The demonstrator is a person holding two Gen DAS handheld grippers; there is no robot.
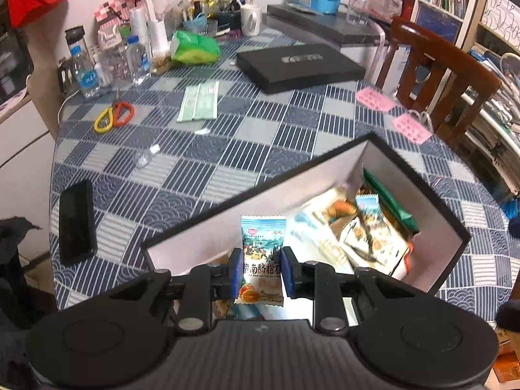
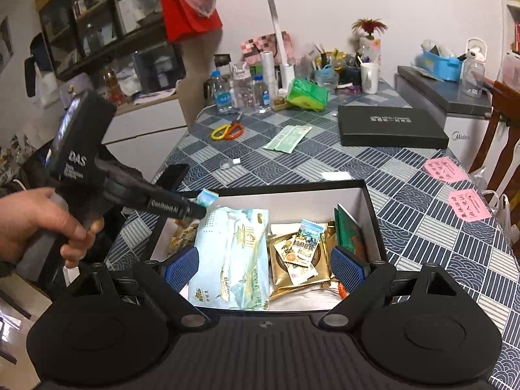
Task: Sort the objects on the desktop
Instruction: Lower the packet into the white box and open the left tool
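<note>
Snack packet (image 1: 262, 253) — between left gripper (image 1: 261, 271) pads.

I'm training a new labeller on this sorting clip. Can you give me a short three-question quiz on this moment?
1. True or false: the left tongs are shut on a snack packet above the open box.
2. Which lies on the tablecloth beside the green-and-white sachet? A) scissors B) a spoon C) a stapler
3. Fill in: the right tongs are ____, with nothing between them.

Key: 1 true; 2 A; 3 open
</note>
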